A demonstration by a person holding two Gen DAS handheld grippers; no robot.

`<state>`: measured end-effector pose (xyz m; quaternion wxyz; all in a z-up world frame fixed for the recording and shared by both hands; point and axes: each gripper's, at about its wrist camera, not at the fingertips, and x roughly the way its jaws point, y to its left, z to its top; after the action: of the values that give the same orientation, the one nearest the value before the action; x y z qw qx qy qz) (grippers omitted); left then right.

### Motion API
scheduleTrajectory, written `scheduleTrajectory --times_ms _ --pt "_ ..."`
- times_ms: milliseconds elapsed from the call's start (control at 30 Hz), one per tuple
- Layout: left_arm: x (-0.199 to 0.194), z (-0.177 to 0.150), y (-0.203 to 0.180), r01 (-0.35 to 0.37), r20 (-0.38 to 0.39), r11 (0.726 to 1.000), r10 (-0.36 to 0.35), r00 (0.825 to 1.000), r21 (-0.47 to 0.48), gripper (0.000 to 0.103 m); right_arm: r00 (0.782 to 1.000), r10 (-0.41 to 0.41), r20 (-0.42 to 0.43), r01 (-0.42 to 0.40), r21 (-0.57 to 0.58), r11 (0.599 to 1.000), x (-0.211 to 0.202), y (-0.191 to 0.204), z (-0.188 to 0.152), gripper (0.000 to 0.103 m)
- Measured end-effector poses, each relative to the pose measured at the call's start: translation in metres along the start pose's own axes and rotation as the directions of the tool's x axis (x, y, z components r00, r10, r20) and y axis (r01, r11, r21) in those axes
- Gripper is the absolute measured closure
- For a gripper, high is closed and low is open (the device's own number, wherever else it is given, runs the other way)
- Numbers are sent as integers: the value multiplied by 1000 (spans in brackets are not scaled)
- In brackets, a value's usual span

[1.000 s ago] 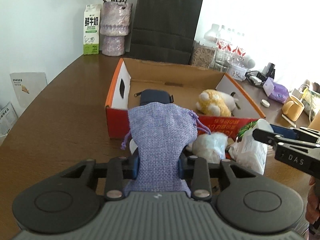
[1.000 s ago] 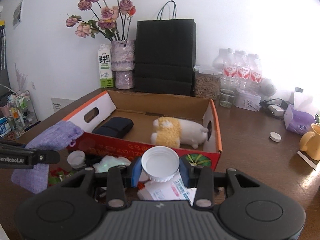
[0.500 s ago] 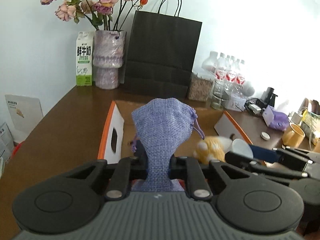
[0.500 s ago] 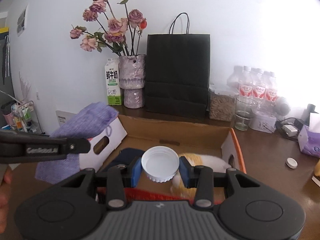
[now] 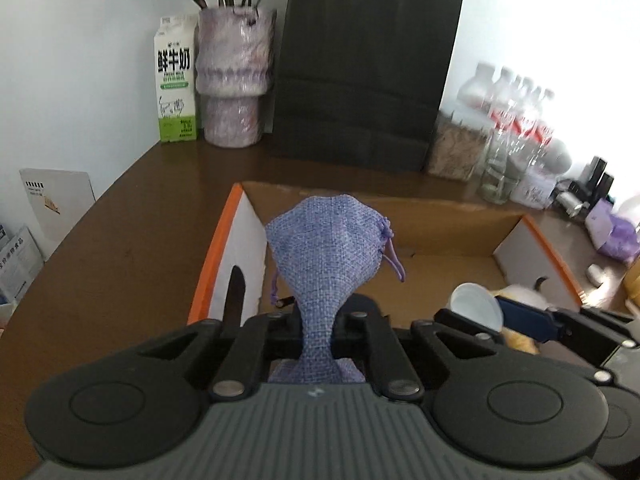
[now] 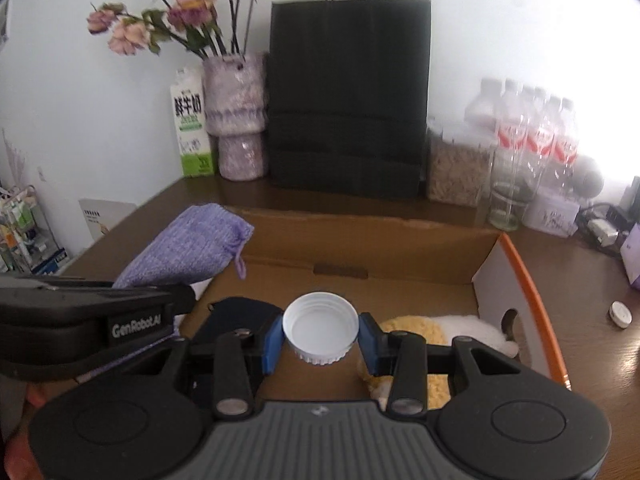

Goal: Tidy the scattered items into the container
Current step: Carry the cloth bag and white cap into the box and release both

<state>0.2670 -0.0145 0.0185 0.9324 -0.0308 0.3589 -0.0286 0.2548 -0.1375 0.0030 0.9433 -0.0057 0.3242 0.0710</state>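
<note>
My left gripper (image 5: 318,330) is shut on a purple drawstring pouch (image 5: 332,248), pinched narrow between the pads and held over the left part of the open cardboard box (image 5: 440,236). From the right wrist view that pouch (image 6: 188,248) hangs above the box's left wall. My right gripper (image 6: 320,338) is shut on a white jar lid (image 6: 320,330), hollow side up, above the box floor (image 6: 400,288). The same lid (image 5: 476,308) shows at right in the left wrist view. A yellow-and-white plush toy (image 6: 452,328) and a dark case (image 6: 236,314) lie inside the box.
Behind the box stand a black paper bag (image 6: 348,100), a vase of dried roses (image 6: 236,120), a milk carton (image 6: 192,128), a jar of grain (image 6: 456,172) and several water bottles (image 6: 532,132). A small white cap (image 6: 620,314) lies on the brown table to the right of the box.
Both grippers have travelled forward from the clutter in front of the box to above its inside, still carrying pouch and lid. The left gripper's pads have squeezed the pouch narrower.
</note>
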Motion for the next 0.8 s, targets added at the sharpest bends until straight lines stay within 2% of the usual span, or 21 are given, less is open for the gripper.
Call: scheduleTrajectory --times_ms 233,300,333,367,433,467,533,600,667,733,800 --pt "16 -10 3 -26 -36 999 27 999 31 93 999 -9 -38 8 -2 1000 15 1 -8 64" --pt "15 -12 2 -26 -32 999 28 999 44 88 999 -8 -47 8 -7 1000 15 2 -8 61" --pt "13 -13 1 -33 -28 998 34 999 52 81 999 -9 -51 9 -8 1000 14 2 -9 51" --pt "10 -14 1 -46 -20 997 47 999 61 78 999 -3 -49 2 -5 1000 11 0 -9 48" --pt "1 -14 0 -70 12 994 69 998 83 54 999 -28 -32 28 4 1000 3 -4 -10 32" --pt "-5 -14 0 -84 33 992 81 996 92 48 999 -44 -22 44 12 999 -1 -7 -10 28" --pt "-14 -14 1 -105 70 989 98 993 100 27 999 -50 -8 51 41 998 -7 -16 -9 15" --pt "-21 -13 1 -112 102 988 102 990 101 18 999 -38 -5 38 77 996 -12 -24 -8 11" --pt "-25 -12 0 -153 128 984 140 982 92 0 999 -33 -4 33 103 994 -16 -29 -8 8" --pt "-29 -12 -1 -193 150 978 179 972 80 0 999 -40 -11 41 113 993 -20 -34 -8 0" --pt "-31 -12 -1 -173 135 982 162 977 74 0 999 -47 -13 48 114 992 -23 -36 -10 0"
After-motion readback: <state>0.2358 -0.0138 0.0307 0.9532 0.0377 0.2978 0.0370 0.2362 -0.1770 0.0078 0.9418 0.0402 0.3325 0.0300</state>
